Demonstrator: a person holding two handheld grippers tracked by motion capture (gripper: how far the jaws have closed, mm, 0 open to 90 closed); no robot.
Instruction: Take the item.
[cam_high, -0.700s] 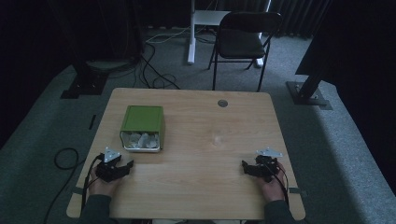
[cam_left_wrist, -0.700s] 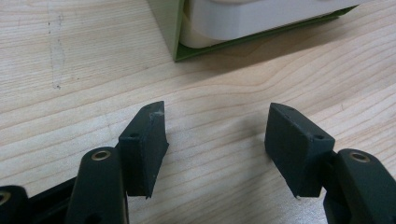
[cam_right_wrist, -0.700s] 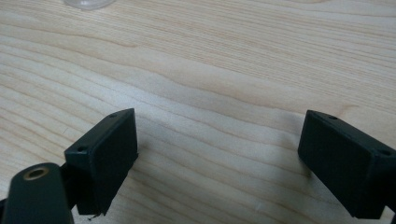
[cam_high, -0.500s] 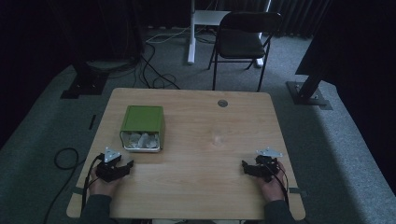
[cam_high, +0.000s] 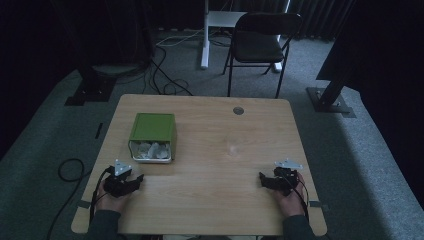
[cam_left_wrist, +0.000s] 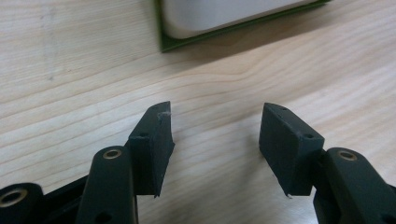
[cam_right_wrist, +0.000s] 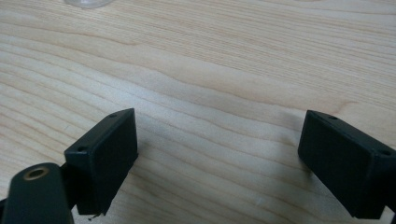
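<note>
A green box (cam_high: 152, 135) lies on its side at the left of the wooden table (cam_high: 210, 150), its open mouth facing the near edge with pale clear items inside. My left gripper (cam_high: 136, 180) rests near the front left, just below the box, jaws open with only bare wood between them (cam_left_wrist: 215, 128). The box's green edge and white inner wall (cam_left_wrist: 224, 18) show at the top of the left gripper view. My right gripper (cam_high: 262, 178) rests near the front right, jaws open over bare wood (cam_right_wrist: 219, 135). A small clear object (cam_high: 233, 148) lies on the table's middle.
A round grommet (cam_high: 238, 110) sits near the table's far edge. A folding chair (cam_high: 260, 45) and a white stand (cam_high: 205, 35) are beyond the table. Cables (cam_high: 165, 80) trail on the carpet at the left. Dark stand bases (cam_high: 330, 100) flank the table.
</note>
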